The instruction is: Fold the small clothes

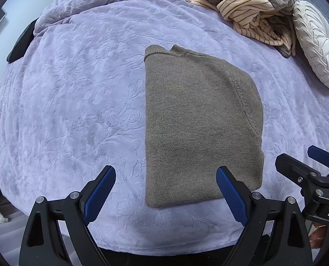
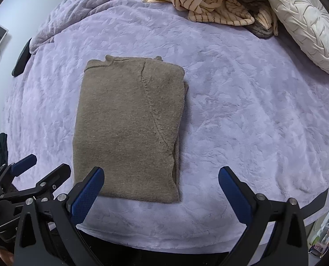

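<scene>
A taupe knitted sweater (image 1: 197,122) lies flat on the lilac bedspread (image 1: 75,110), folded into a long narrow shape with its collar at the far end. My left gripper (image 1: 166,169) hovers open over the sweater's near left corner, with nothing between its blue pads (image 1: 100,192). In the right wrist view the same sweater (image 2: 129,128) sits left of centre. My right gripper (image 2: 161,169) is open above its near right corner and holds nothing. Each gripper shows at the edge of the other's view: the right gripper (image 1: 298,155) and the left gripper (image 2: 48,163).
At the far right of the bed is a heap of cream striped and grey clothes (image 1: 242,6), with a round pleated white cushion (image 1: 317,44) beside it. A dark flat object (image 1: 22,42) lies at the bed's far left edge. The bedspread's near edge (image 2: 164,237) runs just below the grippers.
</scene>
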{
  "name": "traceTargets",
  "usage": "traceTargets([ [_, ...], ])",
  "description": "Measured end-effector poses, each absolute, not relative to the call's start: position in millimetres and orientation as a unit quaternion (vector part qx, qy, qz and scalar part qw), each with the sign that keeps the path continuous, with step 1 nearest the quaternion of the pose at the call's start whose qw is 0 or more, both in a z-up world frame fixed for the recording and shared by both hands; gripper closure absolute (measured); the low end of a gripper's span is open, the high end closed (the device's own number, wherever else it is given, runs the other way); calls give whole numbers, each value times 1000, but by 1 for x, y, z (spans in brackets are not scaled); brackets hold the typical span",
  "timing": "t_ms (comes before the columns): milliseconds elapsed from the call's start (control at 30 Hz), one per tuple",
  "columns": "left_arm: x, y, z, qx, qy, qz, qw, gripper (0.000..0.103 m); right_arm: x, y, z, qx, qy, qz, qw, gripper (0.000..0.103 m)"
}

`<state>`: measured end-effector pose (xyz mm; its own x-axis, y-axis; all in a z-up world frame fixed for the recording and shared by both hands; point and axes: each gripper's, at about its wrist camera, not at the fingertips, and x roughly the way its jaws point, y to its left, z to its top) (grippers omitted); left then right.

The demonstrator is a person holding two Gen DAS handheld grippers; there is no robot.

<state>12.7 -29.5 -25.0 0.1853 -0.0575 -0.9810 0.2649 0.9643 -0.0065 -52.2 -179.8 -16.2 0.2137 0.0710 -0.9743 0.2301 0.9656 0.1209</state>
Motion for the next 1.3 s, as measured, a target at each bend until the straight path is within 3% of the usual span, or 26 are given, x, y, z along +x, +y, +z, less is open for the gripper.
traceTargets([
  [1300,11,-29,-17,88,623,-92,772,10,-49,-179,-17,119,626,-52,769,0],
])
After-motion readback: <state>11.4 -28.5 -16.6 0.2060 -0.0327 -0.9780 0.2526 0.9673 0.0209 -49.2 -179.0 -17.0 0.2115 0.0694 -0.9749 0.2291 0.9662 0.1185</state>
